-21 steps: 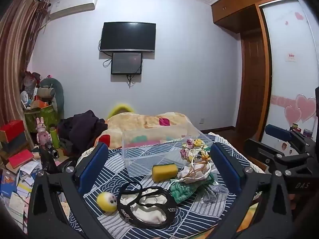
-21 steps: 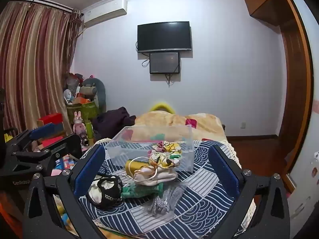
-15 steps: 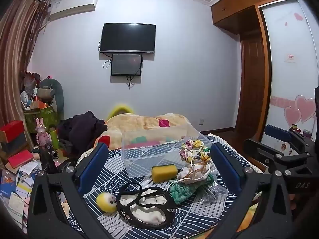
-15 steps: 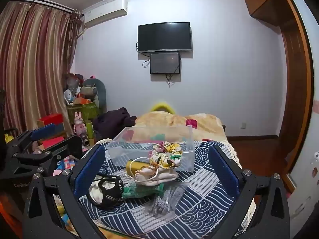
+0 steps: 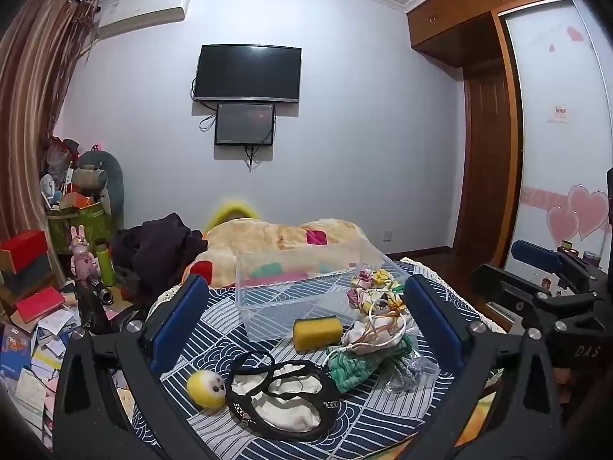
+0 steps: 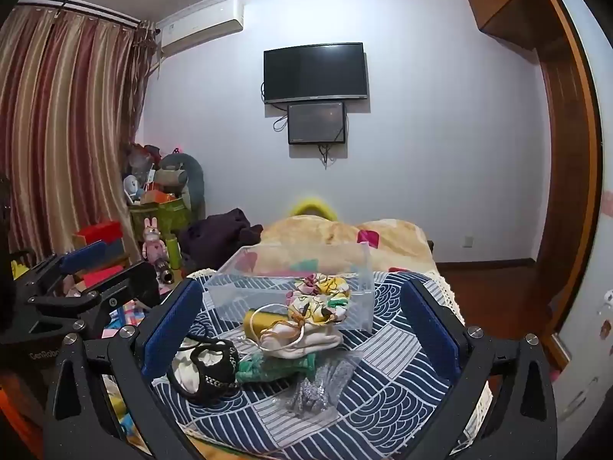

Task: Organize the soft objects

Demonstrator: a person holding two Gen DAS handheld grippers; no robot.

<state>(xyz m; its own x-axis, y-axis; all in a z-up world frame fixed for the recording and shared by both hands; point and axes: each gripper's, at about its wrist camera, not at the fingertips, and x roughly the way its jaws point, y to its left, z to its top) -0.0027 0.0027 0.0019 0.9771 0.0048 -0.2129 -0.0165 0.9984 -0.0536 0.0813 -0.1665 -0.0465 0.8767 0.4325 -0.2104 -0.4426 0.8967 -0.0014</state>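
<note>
Soft things lie in a loose cluster on a blue-and-white patterned cloth (image 5: 214,329), low in the centre of both views: a yellow sponge (image 5: 317,332) just in front of a clear plastic box (image 5: 306,287), a flowered fabric bundle (image 5: 373,287) leaning at the box's right front corner, a cream drawstring pouch (image 5: 377,335) just below it, resting on a green knitted piece (image 5: 350,368), and a clear bag of grey bits (image 5: 412,368) to the right of that. Nearer the bottom edge sit a black-trimmed cream purse (image 5: 283,395) and, just left of it, a small yellow plush ball (image 5: 206,383) with dark eyes. The clear box stands upright and open-topped; nothing soft shows inside it. The left gripper (image 5: 306,322) hangs in front of the cluster with its blue-padded jaws spread wide, gripping nothing. The right gripper (image 6: 302,326) is likewise wide open and empty, framing the same pile from the other side. Beyond lie a beige blanket (image 5: 276,237), a dark heap of clothes (image 5: 161,245), a wall-mounted television (image 5: 248,73) in the upper centre, striped curtains (image 6: 65,134) at the left, and a wooden wardrobe (image 5: 486,145) at the right.
</note>
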